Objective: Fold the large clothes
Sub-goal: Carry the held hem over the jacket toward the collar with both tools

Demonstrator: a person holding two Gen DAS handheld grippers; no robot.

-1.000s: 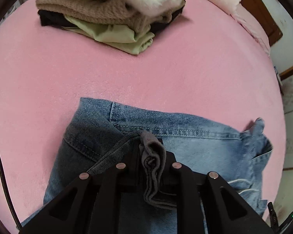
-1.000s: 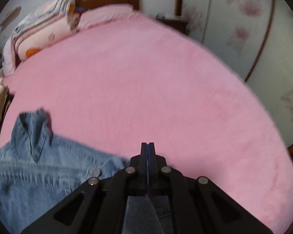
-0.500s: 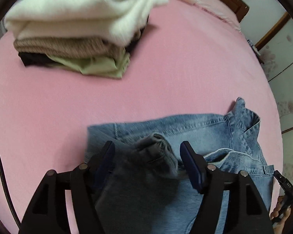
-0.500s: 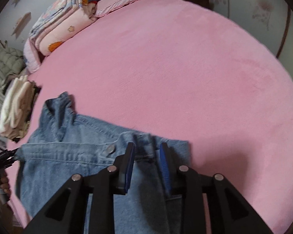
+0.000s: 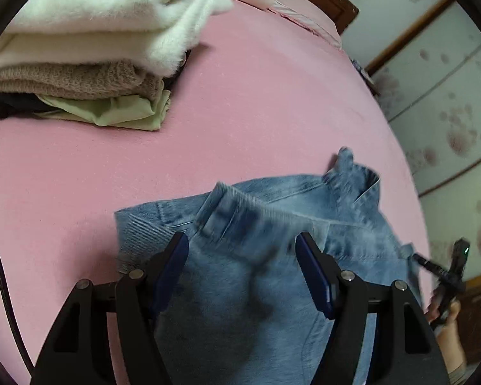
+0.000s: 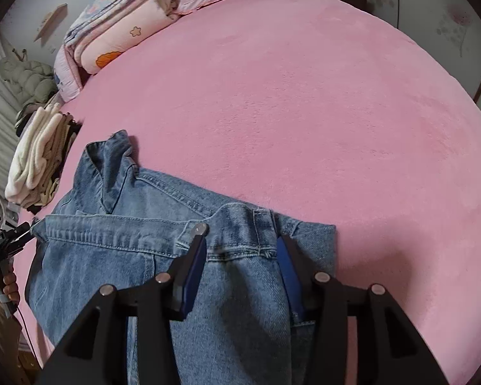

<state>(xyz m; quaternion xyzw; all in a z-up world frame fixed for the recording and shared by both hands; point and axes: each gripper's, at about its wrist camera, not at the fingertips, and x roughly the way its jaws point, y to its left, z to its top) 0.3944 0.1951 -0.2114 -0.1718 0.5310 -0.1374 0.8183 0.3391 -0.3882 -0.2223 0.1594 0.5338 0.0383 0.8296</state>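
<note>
My left gripper (image 5: 242, 256) stood with its jaws apart above the denim jacket (image 5: 272, 288), its pads clear of the cloth. My right gripper (image 6: 240, 256) had jaws still spreading, with a fold of denim between them but not pinched. The jacket lay partly folded on the pink bedspread (image 6: 304, 96), collar toward the stack of folded clothes (image 5: 89, 64). A folded quilt (image 6: 118, 32) sat beyond the jacket, by the headboard.

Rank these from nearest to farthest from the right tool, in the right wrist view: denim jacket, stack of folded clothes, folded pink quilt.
1. Denim jacket, directly under the right tool.
2. Stack of folded clothes, left edge.
3. Folded pink quilt, upper left, by the headboard.
</note>
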